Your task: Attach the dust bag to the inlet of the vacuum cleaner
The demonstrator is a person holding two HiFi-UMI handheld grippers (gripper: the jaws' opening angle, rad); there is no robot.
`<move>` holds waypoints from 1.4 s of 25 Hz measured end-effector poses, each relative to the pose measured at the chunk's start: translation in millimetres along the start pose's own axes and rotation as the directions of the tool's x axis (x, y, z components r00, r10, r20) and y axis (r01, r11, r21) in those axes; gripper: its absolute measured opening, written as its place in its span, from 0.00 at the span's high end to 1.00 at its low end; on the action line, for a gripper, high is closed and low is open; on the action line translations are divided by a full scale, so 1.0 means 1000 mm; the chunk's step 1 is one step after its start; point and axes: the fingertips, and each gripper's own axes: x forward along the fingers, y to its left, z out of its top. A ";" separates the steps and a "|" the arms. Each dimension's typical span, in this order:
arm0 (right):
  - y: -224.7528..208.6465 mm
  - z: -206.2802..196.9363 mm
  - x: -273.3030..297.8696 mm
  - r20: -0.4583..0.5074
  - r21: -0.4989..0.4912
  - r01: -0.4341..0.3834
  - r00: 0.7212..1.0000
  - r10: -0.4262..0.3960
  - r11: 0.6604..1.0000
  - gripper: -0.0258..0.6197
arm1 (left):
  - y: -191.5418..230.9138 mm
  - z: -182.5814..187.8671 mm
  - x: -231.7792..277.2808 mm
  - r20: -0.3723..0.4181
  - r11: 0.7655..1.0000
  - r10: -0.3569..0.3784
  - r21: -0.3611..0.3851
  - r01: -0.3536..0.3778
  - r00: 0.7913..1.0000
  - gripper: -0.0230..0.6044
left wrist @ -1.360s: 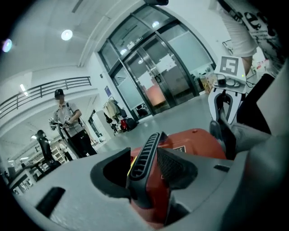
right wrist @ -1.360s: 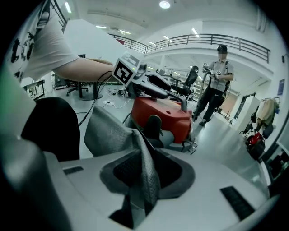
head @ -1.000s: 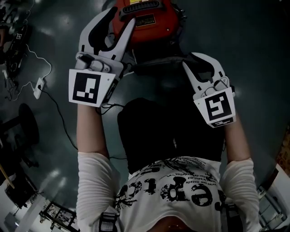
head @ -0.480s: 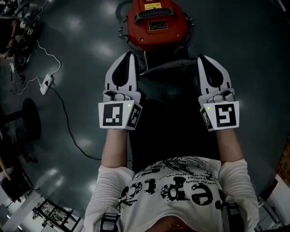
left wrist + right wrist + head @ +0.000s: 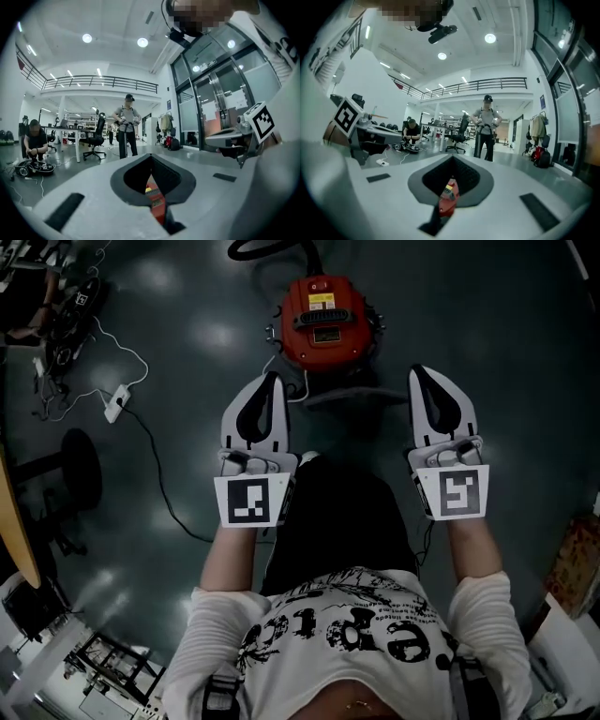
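Left gripper (image 5: 271, 381) and right gripper (image 5: 420, 373) are both closed on nothing, so open one before reaching down to the vacuum cleaner (image 5: 325, 322) at top centre.

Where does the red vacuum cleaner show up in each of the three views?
Head view: the vacuum cleaner sits top centre, on the dark floor.
Left gripper view: a red sliver of it shows low centre, through the opening in the jaws.
Right gripper view: it is low centre, again through the opening in the jaws.
Shared landmark: the standing person, in both gripper views only.
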 end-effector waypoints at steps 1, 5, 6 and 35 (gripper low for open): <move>-0.010 0.028 -0.008 -0.001 0.004 0.003 1.000 -0.003 1.000 0.96 | -0.002 0.034 -0.006 0.014 1.000 0.007 -0.001 -0.007 1.000 0.96; -0.032 0.140 -0.057 -0.020 0.042 0.034 0.999 -0.034 0.999 0.96 | -0.013 0.166 -0.046 0.090 0.995 0.086 0.049 -0.091 0.992 0.96; -0.033 0.167 -0.071 -0.027 0.045 0.035 0.999 -0.033 0.998 0.96 | -0.018 0.195 -0.059 0.090 0.993 0.100 0.061 -0.105 0.991 0.96; -0.008 0.339 -0.226 0.051 0.085 -0.006 0.999 0.002 0.996 0.96 | -0.117 0.373 -0.194 0.097 0.995 0.059 0.075 -0.067 0.993 0.96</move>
